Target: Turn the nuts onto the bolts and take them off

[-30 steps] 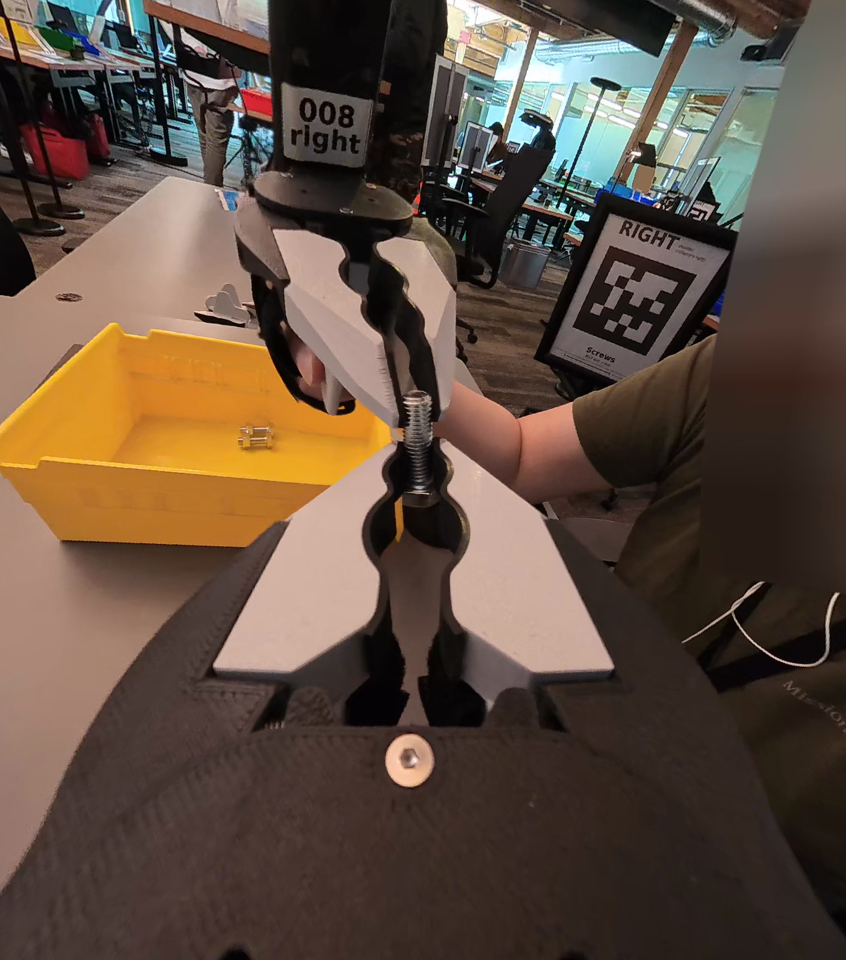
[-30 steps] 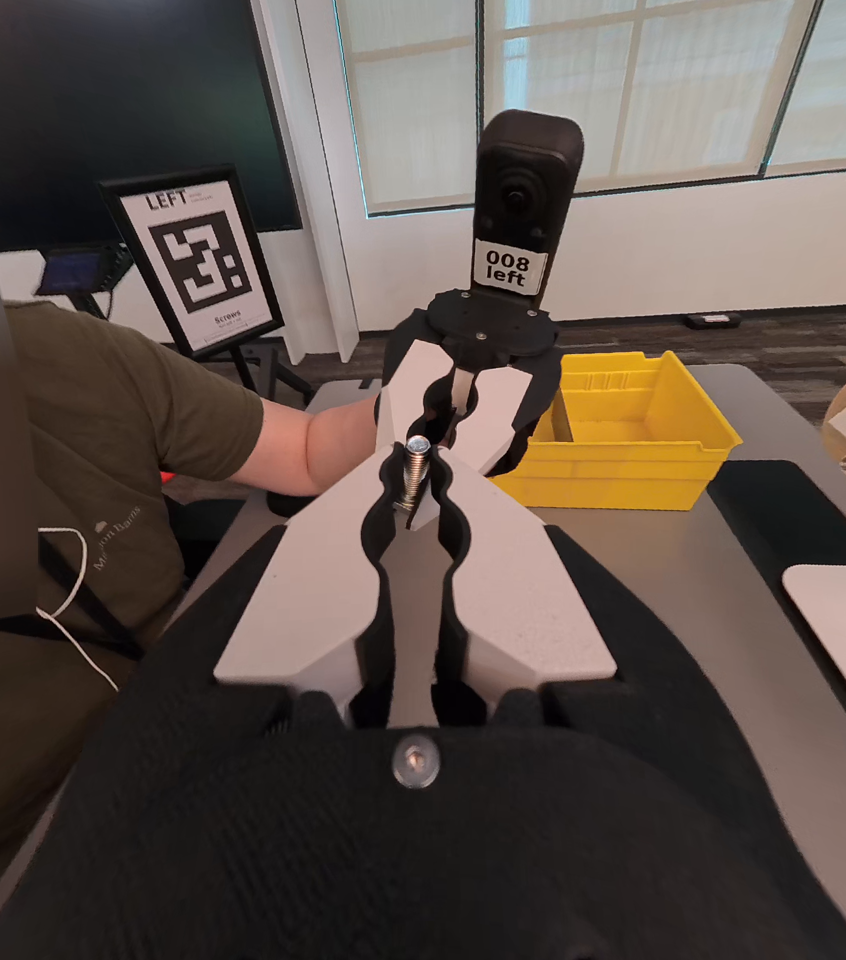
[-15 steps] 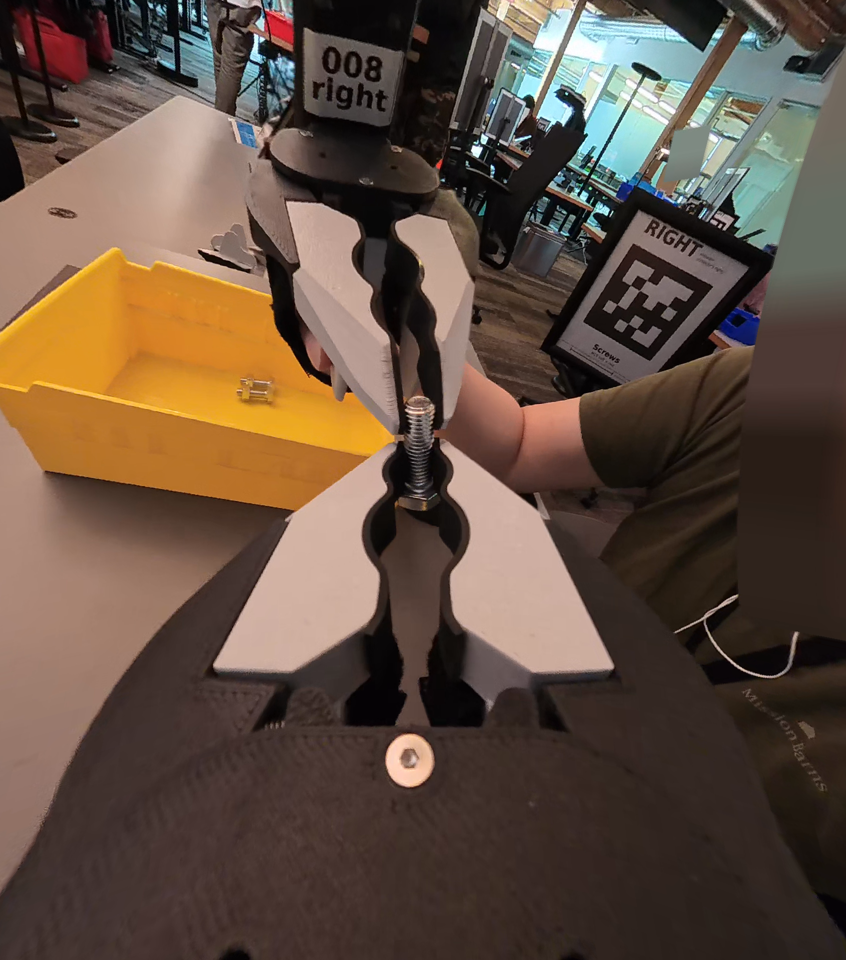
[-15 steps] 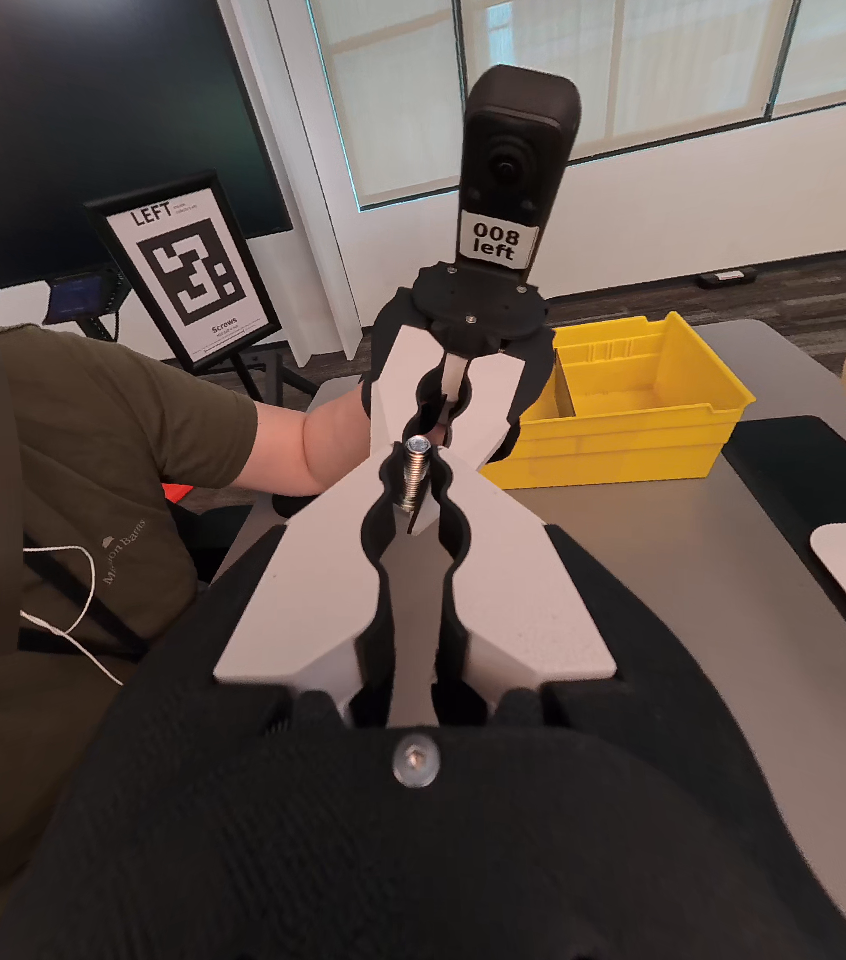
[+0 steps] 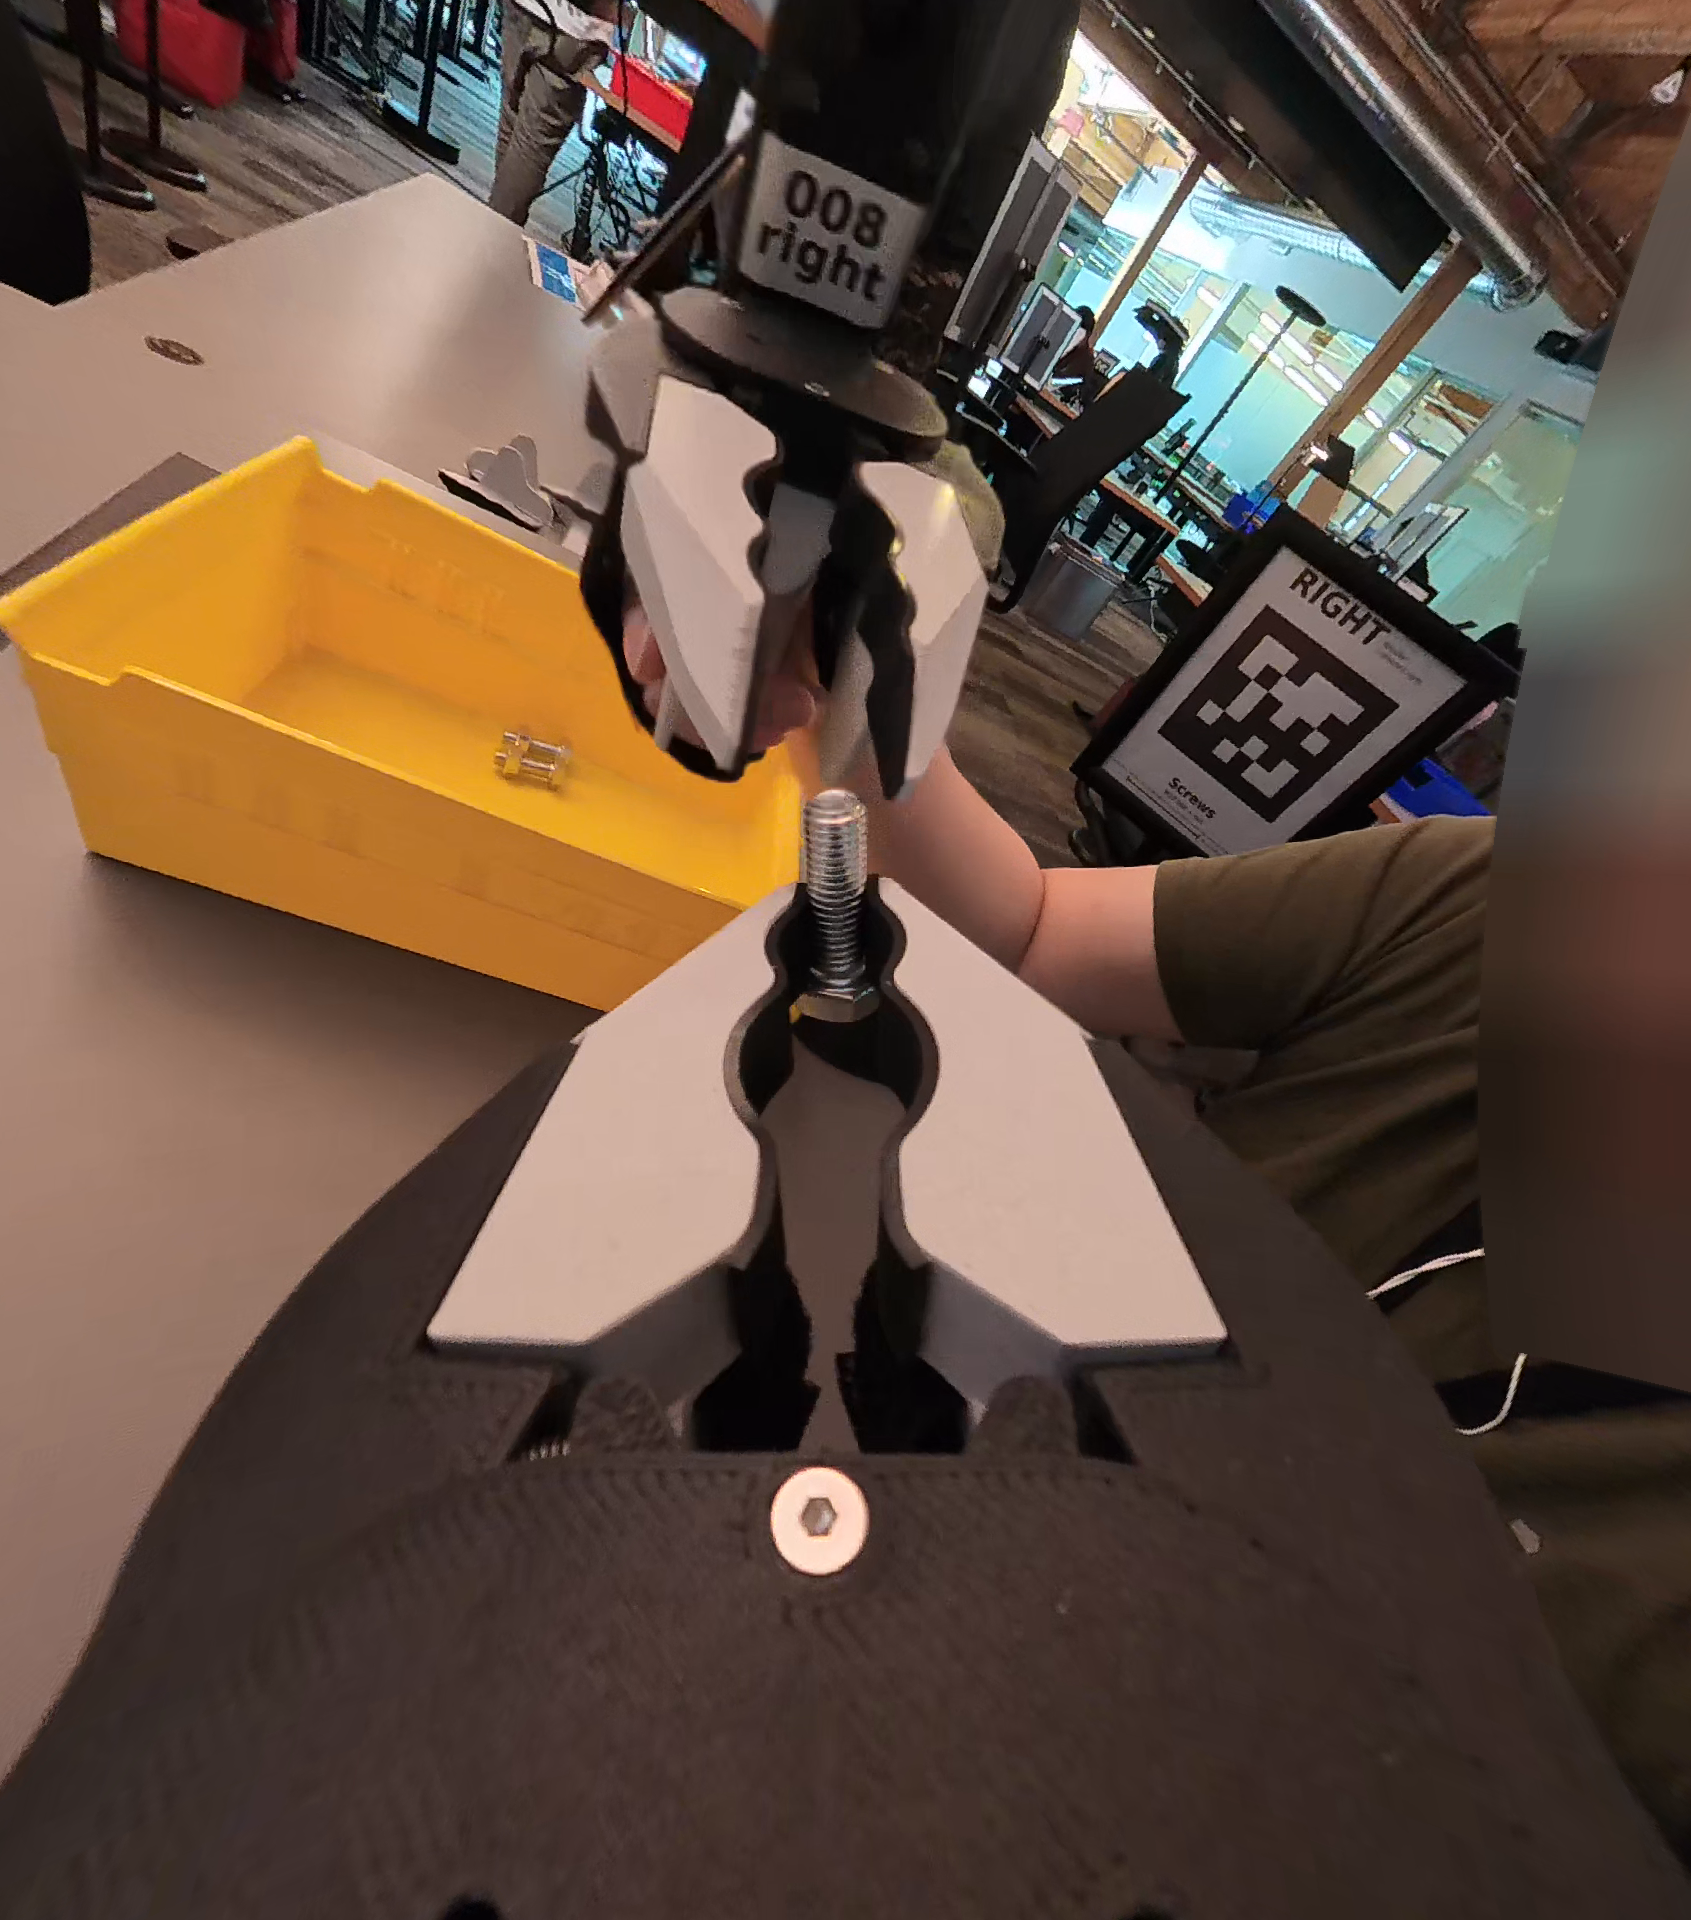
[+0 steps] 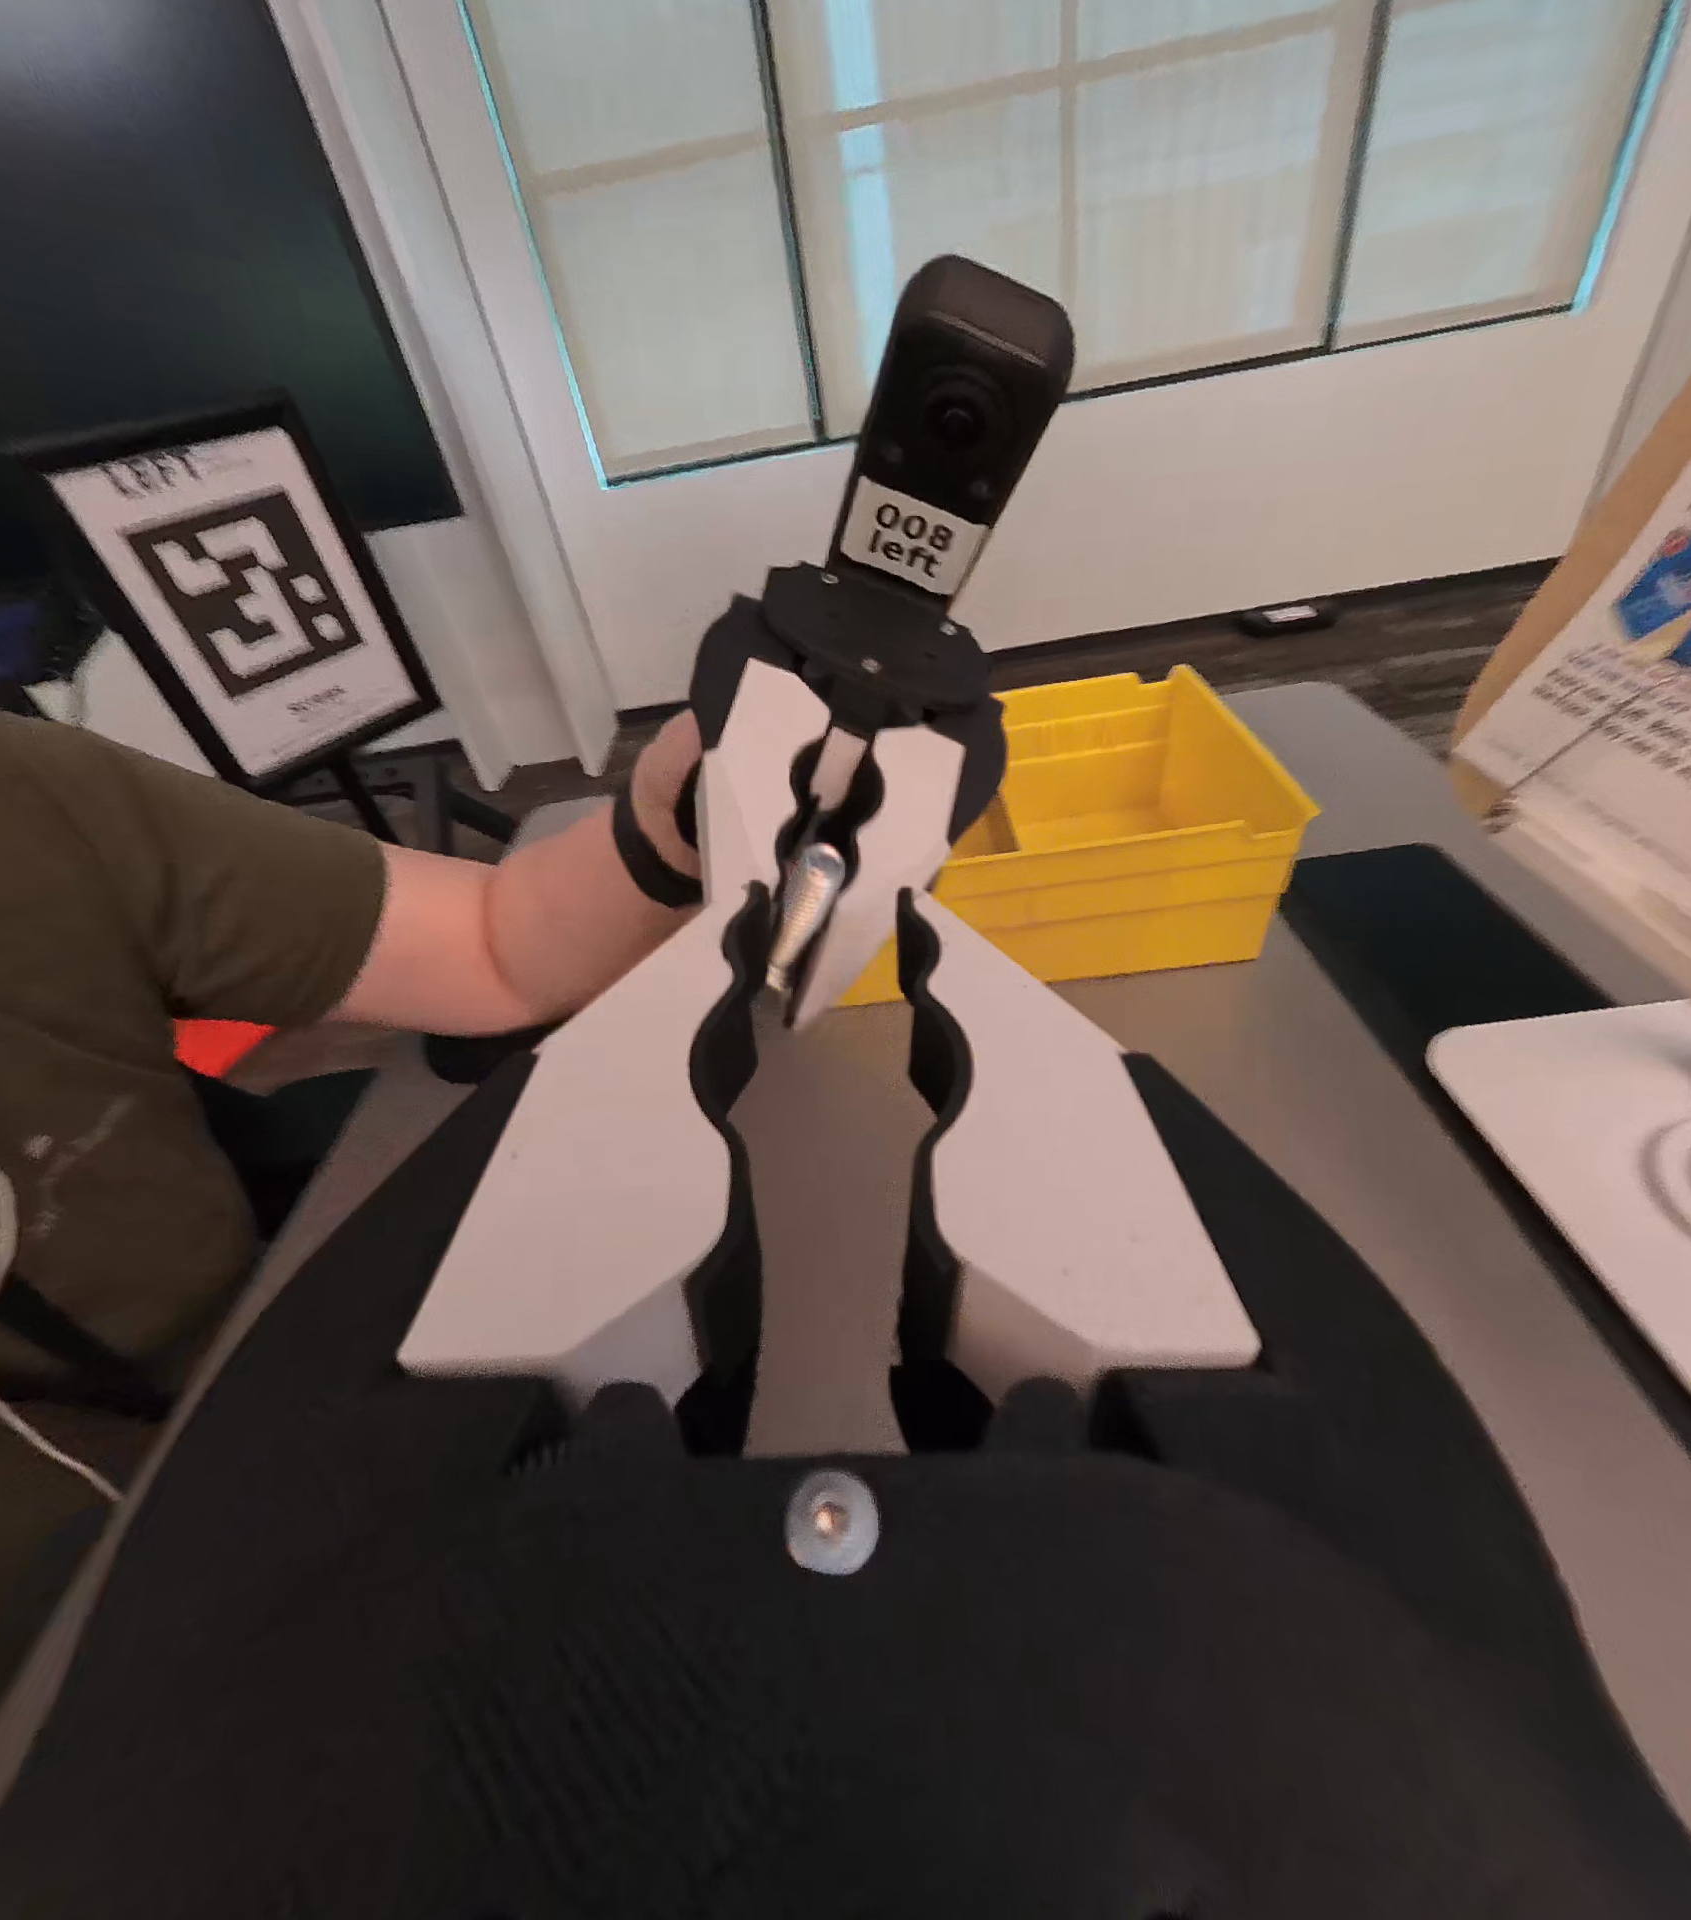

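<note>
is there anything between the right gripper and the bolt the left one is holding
Nothing visible. The right gripper is open just off the tip of the bolt, which stands clamped in the left gripper, with only clear air between them.

a grey worktop (image 5: 197, 1091) carries a yellow bin (image 5: 228, 748), open at the top. inside the bin, on its floor, lies a small silver bolt with nuts on it (image 5: 531, 755). just behind the bin sits a small grey scalloped part (image 5: 508, 483). in the right wrist view, a black mat (image 6: 1443, 935) lies beside the bin, with a white pad (image 6: 1651, 1195) on it, nearer the camera.
</note>
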